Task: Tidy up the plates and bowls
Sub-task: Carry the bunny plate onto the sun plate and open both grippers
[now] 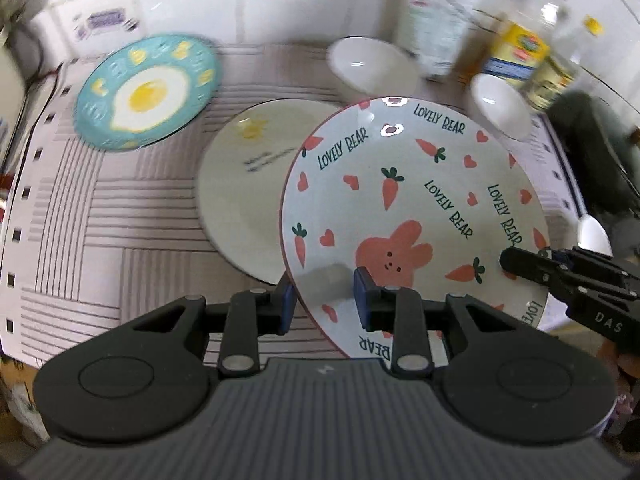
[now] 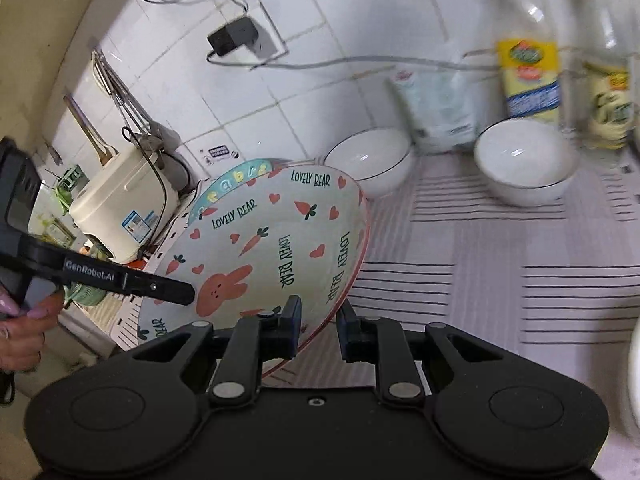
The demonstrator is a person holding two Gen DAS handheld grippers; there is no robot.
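Both grippers lift the round white "Lovely Bear" plate with pink bunny and carrots (image 1: 412,216) over the desk (image 1: 120,216).

The desk wears a flat, soft-looking cloth with grey stripes. On it lie a round teal plate with a fried egg picture (image 1: 148,90) and a plain cream plate (image 1: 248,184), just beside and partly under the tilted bear plate. The next good move, I think, is to go slow, keep both sides level, and lower it gently onto the cream plate so the hard, shiny dishes do not clack or slip. Two small white bowls with thin dark rims (image 2: 524,164) sit near the wall. The left hand-held gripper (image 1: 324,304) pinches the plate's near rim. The right hand-held gripper (image 2: 320,330) also grips the rim.
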